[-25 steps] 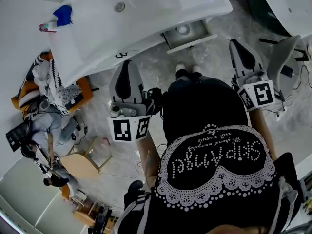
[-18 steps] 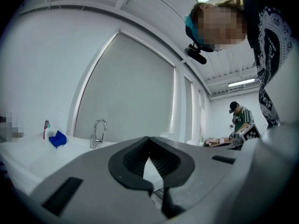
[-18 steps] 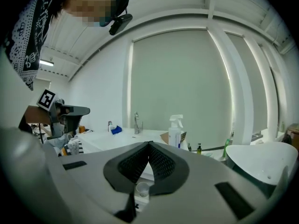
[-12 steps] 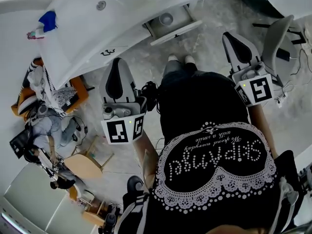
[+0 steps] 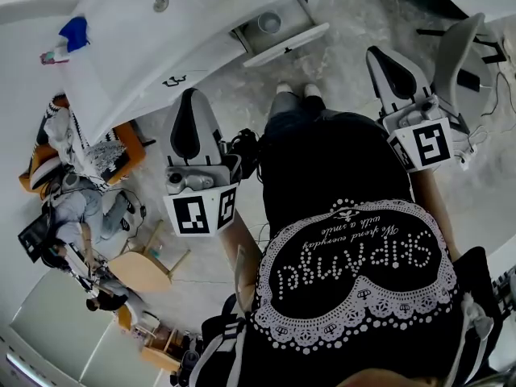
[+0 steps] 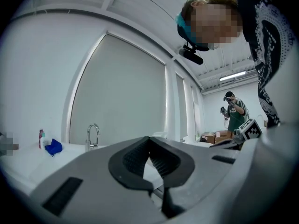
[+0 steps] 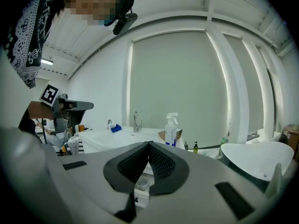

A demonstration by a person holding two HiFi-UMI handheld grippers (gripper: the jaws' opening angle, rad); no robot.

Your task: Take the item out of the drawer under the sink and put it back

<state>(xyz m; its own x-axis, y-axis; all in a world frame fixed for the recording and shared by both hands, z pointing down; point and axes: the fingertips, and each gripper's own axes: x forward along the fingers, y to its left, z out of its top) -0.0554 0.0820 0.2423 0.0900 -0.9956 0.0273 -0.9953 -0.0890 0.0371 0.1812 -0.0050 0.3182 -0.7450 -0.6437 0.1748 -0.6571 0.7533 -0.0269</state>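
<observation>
Beneath the sink (image 5: 218,14), 1 open drawer (image 5: 286,45) holds perhaps a cup (image 5: 269,22).

Pulled-out drawer (image 5: 286,45) juts over floor (image 5: 355,22) (sink (image 5: 201,22) above).

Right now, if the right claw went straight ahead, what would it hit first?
Probably the open drawer under the sink; the right claw is shut, and depth is unclear.
</observation>
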